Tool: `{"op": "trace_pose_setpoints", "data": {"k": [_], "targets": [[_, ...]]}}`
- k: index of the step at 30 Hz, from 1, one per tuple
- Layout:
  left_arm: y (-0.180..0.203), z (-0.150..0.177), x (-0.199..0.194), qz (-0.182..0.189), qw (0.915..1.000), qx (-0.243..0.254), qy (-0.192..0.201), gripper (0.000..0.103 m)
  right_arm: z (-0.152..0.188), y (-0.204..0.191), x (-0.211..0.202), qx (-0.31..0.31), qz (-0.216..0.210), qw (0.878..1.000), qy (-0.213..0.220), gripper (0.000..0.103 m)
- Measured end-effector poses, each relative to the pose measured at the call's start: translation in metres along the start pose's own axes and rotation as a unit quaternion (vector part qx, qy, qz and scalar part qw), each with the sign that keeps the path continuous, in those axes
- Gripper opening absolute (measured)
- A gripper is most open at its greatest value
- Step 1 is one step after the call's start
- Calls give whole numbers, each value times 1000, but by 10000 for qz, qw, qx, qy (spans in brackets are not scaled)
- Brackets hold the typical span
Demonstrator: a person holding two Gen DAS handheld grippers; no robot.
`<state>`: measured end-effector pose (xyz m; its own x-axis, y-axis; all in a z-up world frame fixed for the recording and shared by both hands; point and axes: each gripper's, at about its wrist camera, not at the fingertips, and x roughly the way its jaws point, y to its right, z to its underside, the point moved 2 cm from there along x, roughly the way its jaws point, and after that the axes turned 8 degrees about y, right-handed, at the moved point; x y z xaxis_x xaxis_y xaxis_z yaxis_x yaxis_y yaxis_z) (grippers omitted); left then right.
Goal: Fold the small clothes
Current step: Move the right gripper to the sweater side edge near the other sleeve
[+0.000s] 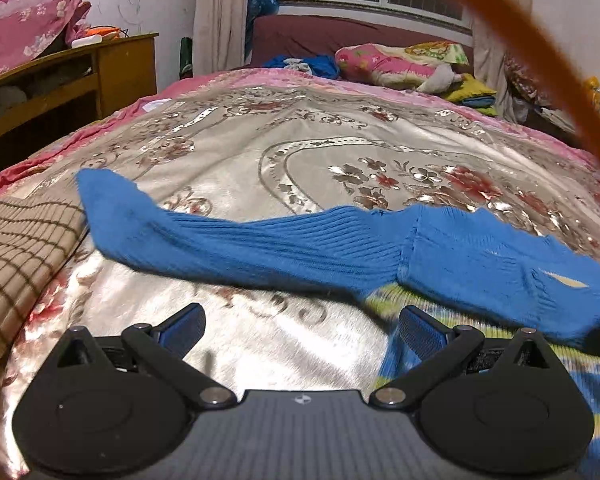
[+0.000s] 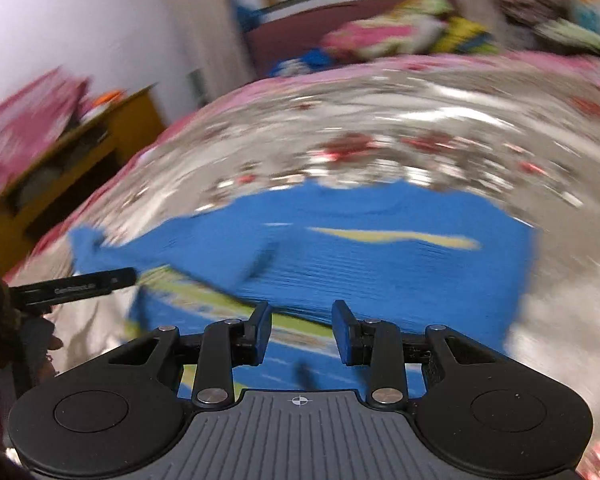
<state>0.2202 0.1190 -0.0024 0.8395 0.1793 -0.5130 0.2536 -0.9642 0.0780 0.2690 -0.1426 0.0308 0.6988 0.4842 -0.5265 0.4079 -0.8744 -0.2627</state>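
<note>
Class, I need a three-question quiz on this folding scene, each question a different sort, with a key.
1. True or false: the left gripper is shut on the blue sweater.
2. What lies left of the sweater's sleeve in the left wrist view? A) brown checked cloth B) a towel C) a book
3. Fill in: the right gripper hangs with jaws ____ above the sweater.

Key: 1 false; 2 A; 3 open.
</note>
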Motion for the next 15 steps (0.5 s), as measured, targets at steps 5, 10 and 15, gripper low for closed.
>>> {"op": "trace_pose_setpoints", "data": {"k": [5, 10, 15], "targets": [[-13, -2, 3, 191, 9998, 2, 36, 103, -8, -59, 54, -713, -354, 9967, -176, 33], [-35, -7, 5, 271, 9992, -293, 29, 103, -9, -93, 92, -1344, -463, 9893, -313, 33], [-45, -9, 7, 299, 9985, -459, 33, 103, -6, -102, 117, -1711, -207, 9840, -442, 33]]}}
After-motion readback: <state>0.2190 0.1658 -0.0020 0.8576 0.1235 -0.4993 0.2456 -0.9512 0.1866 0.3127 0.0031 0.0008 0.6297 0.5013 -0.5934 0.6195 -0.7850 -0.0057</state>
